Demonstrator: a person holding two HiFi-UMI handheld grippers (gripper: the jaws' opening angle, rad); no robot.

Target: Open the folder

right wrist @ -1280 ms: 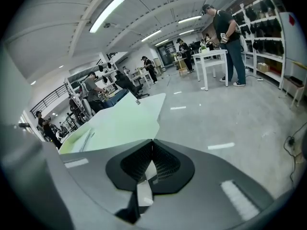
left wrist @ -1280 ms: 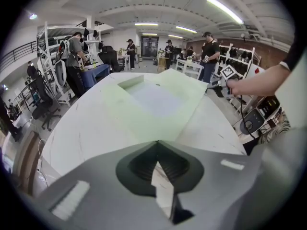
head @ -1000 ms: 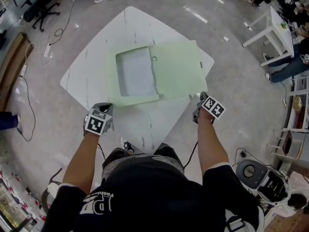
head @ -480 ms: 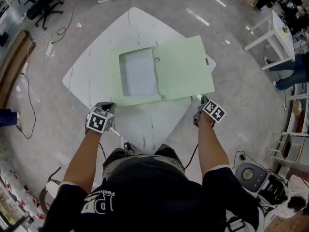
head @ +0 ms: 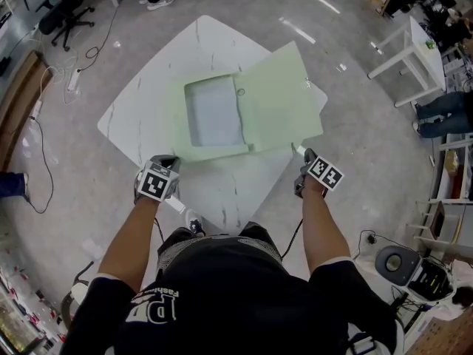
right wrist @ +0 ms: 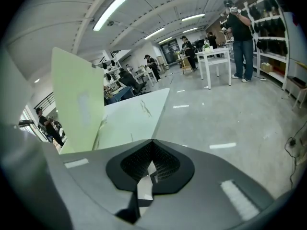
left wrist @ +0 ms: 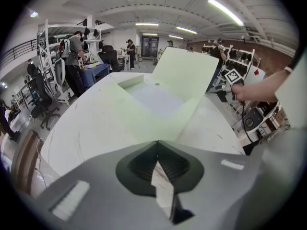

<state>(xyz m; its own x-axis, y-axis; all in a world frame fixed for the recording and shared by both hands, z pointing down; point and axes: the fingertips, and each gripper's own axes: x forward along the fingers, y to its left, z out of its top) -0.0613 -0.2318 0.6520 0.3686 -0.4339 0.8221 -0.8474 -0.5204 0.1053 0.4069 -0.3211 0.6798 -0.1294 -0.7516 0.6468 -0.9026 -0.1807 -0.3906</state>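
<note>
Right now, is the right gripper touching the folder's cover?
Cannot tell: head view shows right gripper beside cover corner; no gap or contact plain.

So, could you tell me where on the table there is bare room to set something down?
On the table, free: the far corner beyond the green folder, the left corner, and the near corner between the left gripper and right gripper. Crowded: the right side, under the folder's raised cover.

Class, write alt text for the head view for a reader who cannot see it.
A pale green folder lies on a white table with its cover raised on the right. The right gripper, shut, sits by the cover's near corner; the left gripper hovers at the table's near edge.
</note>
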